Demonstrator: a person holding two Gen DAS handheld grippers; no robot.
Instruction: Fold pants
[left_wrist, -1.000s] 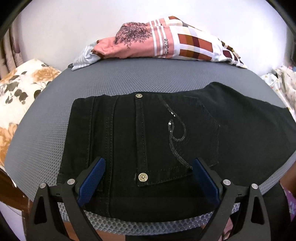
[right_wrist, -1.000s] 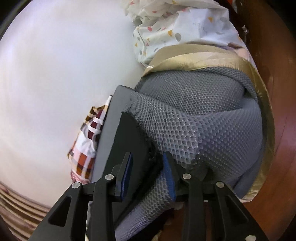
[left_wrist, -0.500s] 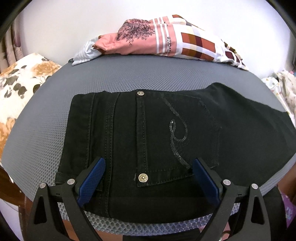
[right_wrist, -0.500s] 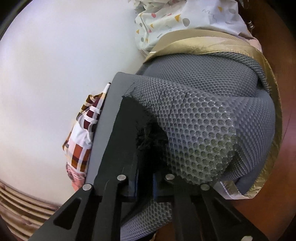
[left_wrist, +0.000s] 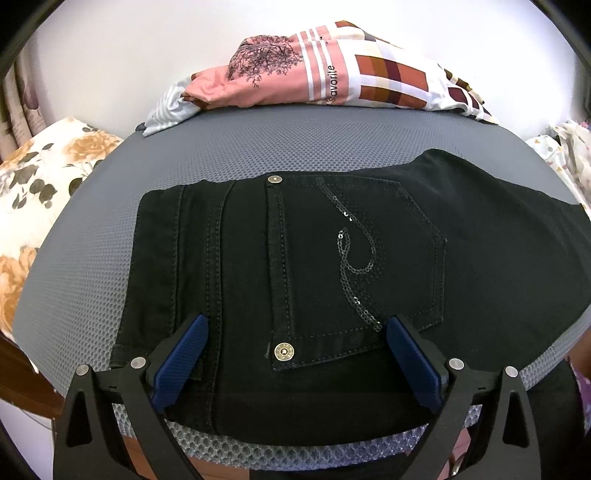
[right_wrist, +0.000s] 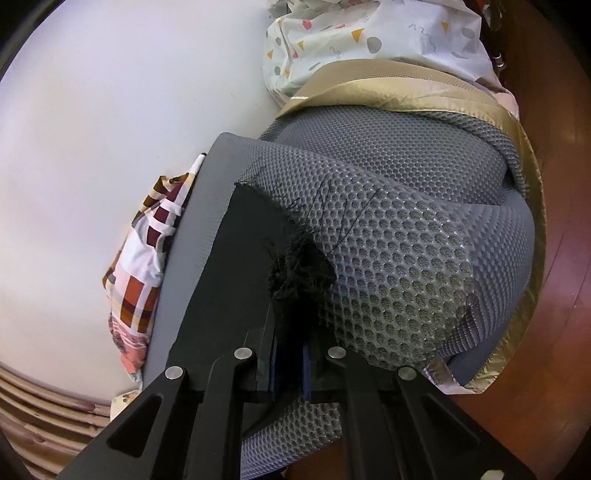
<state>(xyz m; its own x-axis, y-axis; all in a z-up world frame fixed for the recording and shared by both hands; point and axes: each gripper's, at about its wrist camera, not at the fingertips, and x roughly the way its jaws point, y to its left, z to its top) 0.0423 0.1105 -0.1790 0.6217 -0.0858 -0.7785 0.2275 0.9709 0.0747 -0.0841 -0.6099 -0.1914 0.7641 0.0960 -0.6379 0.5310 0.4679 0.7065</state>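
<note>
On the pink and checked cloth at the far edge, the word "Savorite" can be read. The black pants lie flat on the grey mesh mat, back pocket up. The left gripper is spread wide just above the waist part, pinching nothing. The right gripper is pressed together on the frayed hem of the pants leg, at the mat's edge.

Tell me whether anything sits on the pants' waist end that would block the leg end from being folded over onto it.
Nothing visible does. The pants lie flat on the grey mesh pad, bare on top; the left gripper hovers open above the waist. The patterned cloth lies beyond them. The right gripper is shut on the frayed hem.
</note>
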